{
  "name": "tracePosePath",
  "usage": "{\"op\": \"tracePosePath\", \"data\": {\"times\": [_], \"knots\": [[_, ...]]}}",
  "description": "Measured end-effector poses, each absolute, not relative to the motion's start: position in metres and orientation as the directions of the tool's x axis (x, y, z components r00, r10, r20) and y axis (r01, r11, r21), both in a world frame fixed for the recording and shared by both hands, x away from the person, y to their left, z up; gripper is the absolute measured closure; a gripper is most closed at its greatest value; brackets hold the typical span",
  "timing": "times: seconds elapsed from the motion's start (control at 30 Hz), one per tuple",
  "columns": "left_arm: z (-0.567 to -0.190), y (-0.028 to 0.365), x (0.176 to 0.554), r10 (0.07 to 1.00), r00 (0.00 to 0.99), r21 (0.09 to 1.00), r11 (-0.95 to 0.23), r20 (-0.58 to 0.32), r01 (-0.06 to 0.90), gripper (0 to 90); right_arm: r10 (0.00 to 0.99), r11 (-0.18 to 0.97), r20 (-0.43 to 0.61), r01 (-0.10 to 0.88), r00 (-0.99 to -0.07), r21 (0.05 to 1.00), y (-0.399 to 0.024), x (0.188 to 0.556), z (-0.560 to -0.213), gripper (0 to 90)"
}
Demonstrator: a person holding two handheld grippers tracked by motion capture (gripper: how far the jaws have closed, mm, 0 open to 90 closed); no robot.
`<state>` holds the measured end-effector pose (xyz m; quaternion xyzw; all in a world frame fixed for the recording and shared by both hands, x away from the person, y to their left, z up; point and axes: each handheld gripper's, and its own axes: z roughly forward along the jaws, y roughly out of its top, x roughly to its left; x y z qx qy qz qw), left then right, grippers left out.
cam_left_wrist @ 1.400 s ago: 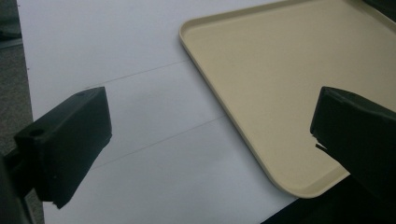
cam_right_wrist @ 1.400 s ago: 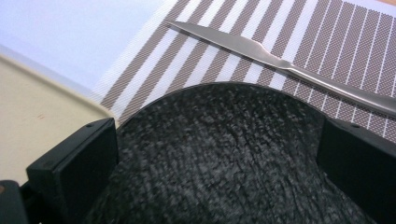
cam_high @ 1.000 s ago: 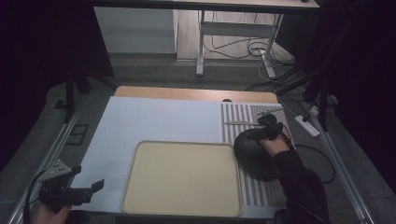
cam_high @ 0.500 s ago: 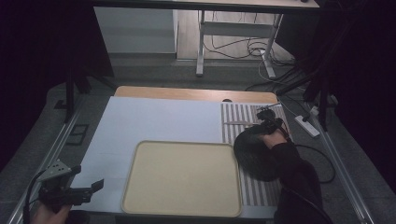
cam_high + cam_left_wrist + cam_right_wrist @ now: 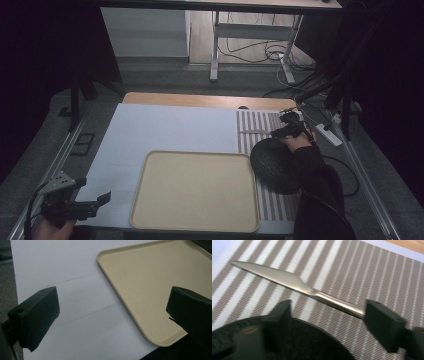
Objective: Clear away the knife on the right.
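Striped placemat (image 5: 367,270) — right gripper (image 5: 327,315) jaws just closing, half-open around the knife (image 5: 287,281) handle, not yet gripping — next, clamp and lift.

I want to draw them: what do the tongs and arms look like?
Both tongs are black. The left tongs have two chunky, blocky jaws, a grey three-cornered plate on top and a thin dark trailing cable. The right tongs look black too, and the arm behind them wears a black sleeve.

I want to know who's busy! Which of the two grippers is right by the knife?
The right gripper, at the far right over the striped mat. Its jaws, just closing, sit around the knife handle. The left gripper waits open beside the tray.
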<state>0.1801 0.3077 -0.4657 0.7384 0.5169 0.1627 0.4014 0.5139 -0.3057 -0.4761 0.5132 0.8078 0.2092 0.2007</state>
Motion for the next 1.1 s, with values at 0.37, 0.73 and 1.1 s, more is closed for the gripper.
{"op": "tracePosePath", "data": {"times": [0.37, 0.73, 1.1], "knots": [[-0.466, 0.308, 0.181, 0.893, 0.412, 0.759, -0.140, -0.181, 0.636, 0.0, 0.923, 0.342, -0.030, 0.780, -0.385, 0.524, -0.328, 0.534, -0.476, 90.0], [-0.466, 0.308, 0.180, 0.892, 0.415, 0.758, -0.144, -0.179, 0.636, 0.1, 0.935, 0.339, -0.087, 0.787, -0.345, 0.516, -0.333, 0.555, -0.495, 90.0], [-0.466, 0.308, 0.179, 0.891, 0.418, 0.760, -0.145, -0.178, 0.633, 0.3, 0.929, 0.358, -0.072, 0.830, -0.363, 0.429, -0.350, 0.542, -0.493, 90.0]]}}
